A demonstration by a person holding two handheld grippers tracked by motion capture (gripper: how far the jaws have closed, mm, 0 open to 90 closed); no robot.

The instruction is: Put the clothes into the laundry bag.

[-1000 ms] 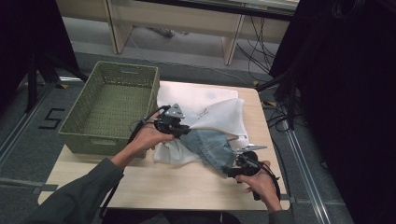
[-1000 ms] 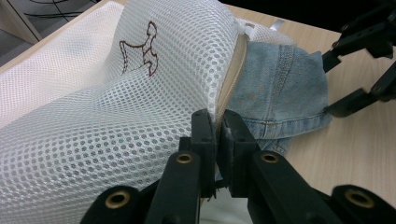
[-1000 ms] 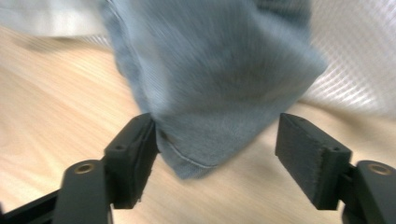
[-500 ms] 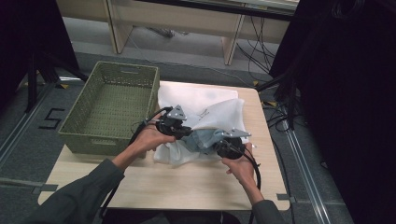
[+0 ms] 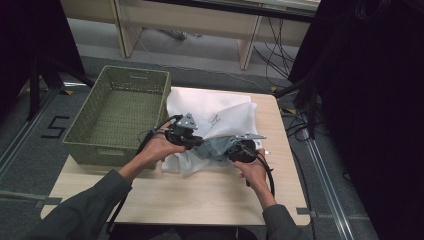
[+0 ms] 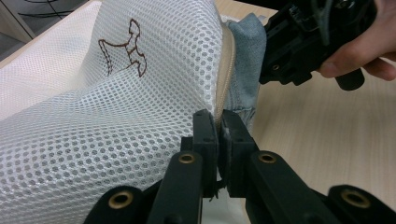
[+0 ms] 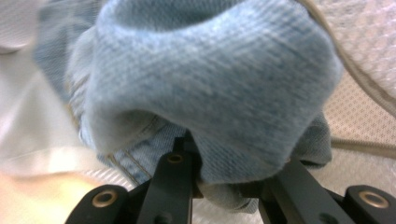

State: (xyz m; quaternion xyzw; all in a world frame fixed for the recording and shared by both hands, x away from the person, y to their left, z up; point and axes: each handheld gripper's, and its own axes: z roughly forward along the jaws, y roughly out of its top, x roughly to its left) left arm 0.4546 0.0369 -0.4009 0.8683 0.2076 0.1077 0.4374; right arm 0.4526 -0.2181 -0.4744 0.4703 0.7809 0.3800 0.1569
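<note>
We see the left gripper [image 6: 219, 128] pinched tight on the zipper edge of the white mesh bag [image 6: 116, 116], mesh spilling left of its fingers, while the right gripper [image 7: 224, 186], its jaws having just closed, clamps the blue denim garment [image 7: 210, 88] bulging above its fingers at the bag's mouth.

A pale wooden rectangular table [image 5: 200, 200] carries the things. A green woven rectangular basket [image 5: 120, 115] is set on its far left corner, overhanging the left edge. A white mesh laundry bag [image 5: 210, 107] is spread just beside the basket, from the far edge towards the middle. A light blue denim garment [image 5: 215, 147] is seen bunched at the bag's near side, towards the right edge.
</note>
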